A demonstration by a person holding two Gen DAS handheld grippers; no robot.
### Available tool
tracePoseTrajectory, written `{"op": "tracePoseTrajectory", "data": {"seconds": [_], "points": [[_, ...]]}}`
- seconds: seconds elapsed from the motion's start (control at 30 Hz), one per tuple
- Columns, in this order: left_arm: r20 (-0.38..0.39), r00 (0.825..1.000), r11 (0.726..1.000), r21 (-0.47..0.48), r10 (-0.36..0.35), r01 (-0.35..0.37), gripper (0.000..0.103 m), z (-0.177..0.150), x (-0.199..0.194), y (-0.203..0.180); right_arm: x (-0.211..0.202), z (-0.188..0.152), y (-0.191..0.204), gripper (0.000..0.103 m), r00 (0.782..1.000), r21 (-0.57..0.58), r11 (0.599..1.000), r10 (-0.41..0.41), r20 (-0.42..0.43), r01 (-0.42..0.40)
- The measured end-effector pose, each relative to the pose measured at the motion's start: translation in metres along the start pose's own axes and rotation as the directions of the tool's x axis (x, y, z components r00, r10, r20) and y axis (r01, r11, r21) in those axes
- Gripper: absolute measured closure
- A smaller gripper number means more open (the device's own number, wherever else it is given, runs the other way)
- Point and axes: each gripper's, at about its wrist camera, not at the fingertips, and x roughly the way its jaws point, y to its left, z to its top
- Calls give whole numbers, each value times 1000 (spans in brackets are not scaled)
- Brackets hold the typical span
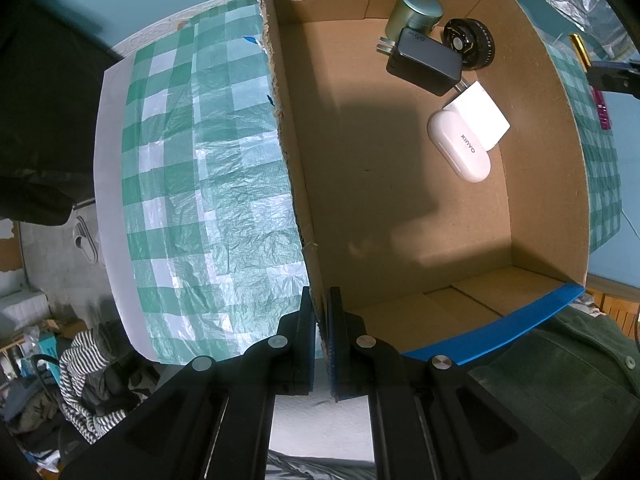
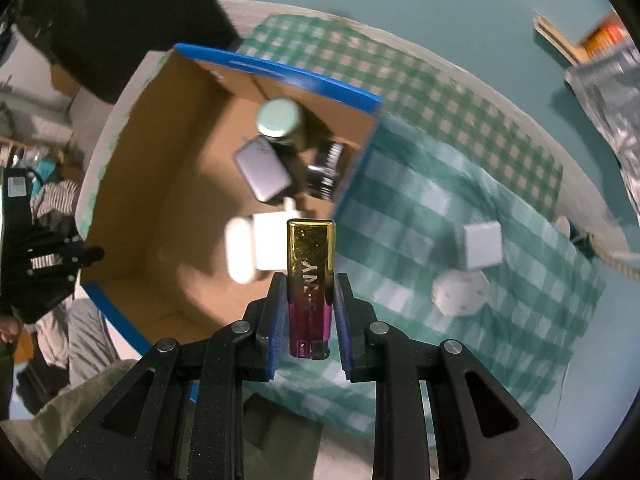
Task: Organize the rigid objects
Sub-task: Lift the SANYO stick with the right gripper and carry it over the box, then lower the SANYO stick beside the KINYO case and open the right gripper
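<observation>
Left gripper (image 1: 320, 312): fingers pinched on the box (image 1: 294, 184) wall. Right gripper (image 2: 311, 304): fingers clamped on the lighter (image 2: 311, 280), gold end sticking out past the fingertips, box ahead-left.

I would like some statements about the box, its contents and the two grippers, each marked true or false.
1. The left gripper is shut on the wall of the cardboard box. True.
2. The right gripper is empty. False: its jaws hold a gold and pink lighter.
3. A white KINYO case lies inside the box. True.
4. The box is empty. False: it also holds a black charger and a green tin.
5. A white cube rests on the checkered cloth. True.
</observation>
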Motion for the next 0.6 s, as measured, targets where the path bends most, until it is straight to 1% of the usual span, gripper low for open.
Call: {"op": "tracePoseTrajectory", "data": {"seconds": [0.13,0.3,0.6], "points": [[1,1000,1000,-2,-1,1,98,1,-1,1,12,8,20,82,1000,-50,999,0,-16,0],[2,1000,1000,-5,0,0,98,1,-1,1,34,13,42,82,998,-108,994,-9,-58,3],[3,1000,1000,-3,1,-1,98,0,-1,2,73,8,61,82,990,-168,985,-50,-134,27]]}}
